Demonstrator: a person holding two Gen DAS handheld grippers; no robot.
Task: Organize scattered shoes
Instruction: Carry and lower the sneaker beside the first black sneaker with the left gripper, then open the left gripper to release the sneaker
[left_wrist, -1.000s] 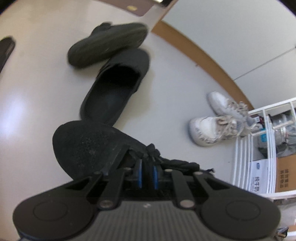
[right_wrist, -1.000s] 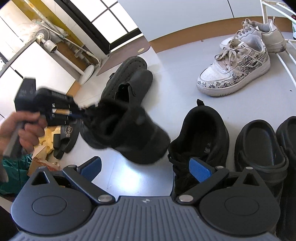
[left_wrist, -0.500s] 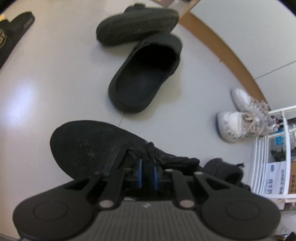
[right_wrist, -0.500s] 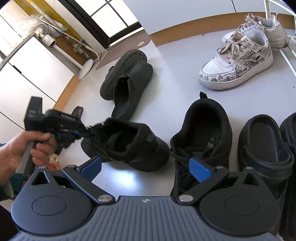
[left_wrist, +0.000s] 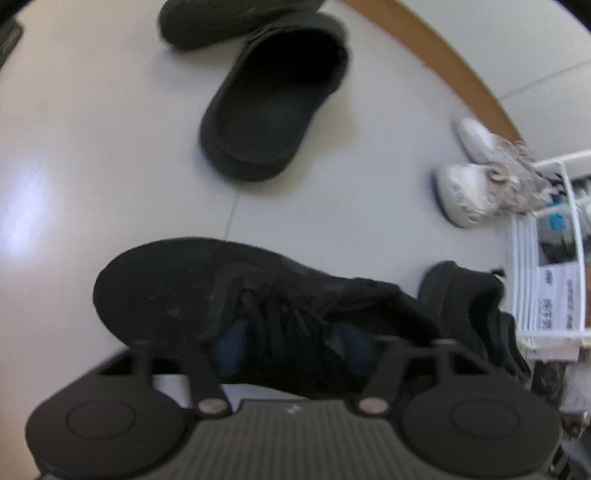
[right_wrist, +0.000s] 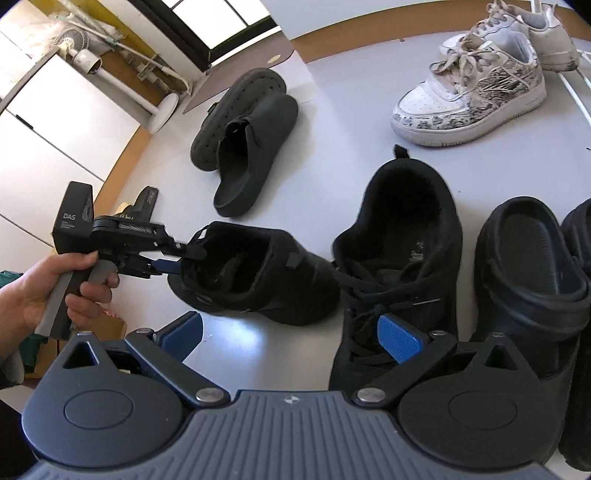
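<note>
Black suede-like sneaker (right_wrist: 255, 273) sits on the glossy pale floor (right_wrist: 332, 122), just left of its laced mate (right_wrist: 402, 273). The left gripper (right_wrist: 184, 258) is at its heel collar, jaws opening, collar between them but no longer pinched. The right gripper (right_wrist: 291, 336) hovers near, blue ribbed pads wide apart, empty. Smooth rounded black clogs (right_wrist: 247, 136) lie farther off; white printed sneakers (right_wrist: 472, 96) far right.

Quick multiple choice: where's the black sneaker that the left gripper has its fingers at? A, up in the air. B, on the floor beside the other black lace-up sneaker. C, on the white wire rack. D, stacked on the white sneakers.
B: the black sneaker rests on the floor beside its lace-up mate.
</note>
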